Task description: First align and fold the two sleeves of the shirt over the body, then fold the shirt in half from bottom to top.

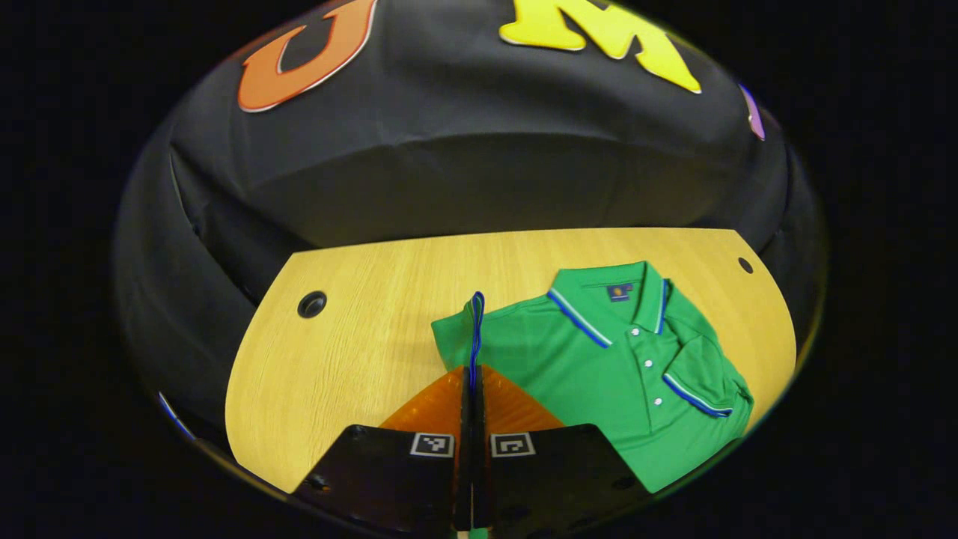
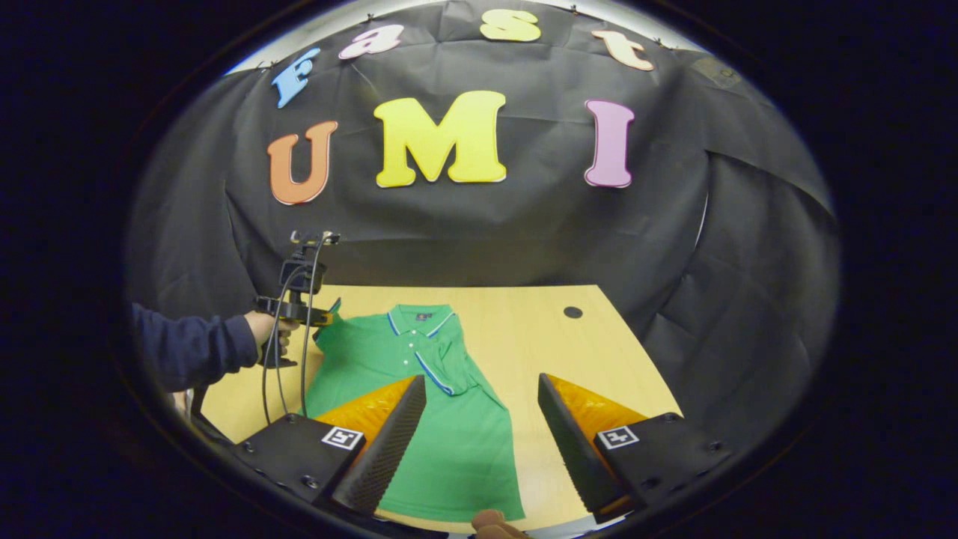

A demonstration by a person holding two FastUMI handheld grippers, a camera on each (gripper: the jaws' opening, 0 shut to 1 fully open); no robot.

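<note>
Here the left gripper [image 1: 473, 374] is clenched on the green shirt [image 1: 614, 359]'s blue-trimmed sleeve cuff [image 1: 477, 329], lifted off the wooden table [image 1: 359, 352]. The right gripper view adds the holding hand [image 2: 266, 329] and the right gripper [image 2: 483, 419] released above the shirt. The collar label [image 1: 619, 291] is unreadable.

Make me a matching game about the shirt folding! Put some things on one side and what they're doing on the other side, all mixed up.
Things:
1. left gripper
2. right gripper
3. right sleeve
4. table

What they're doing:
A. folded over the green shirt's front
B. open, above the shirt's lower half
C. shut on the left sleeve's striped edge
D. lying under the shirt

Pairs: 1-C, 2-B, 3-A, 4-D
</note>
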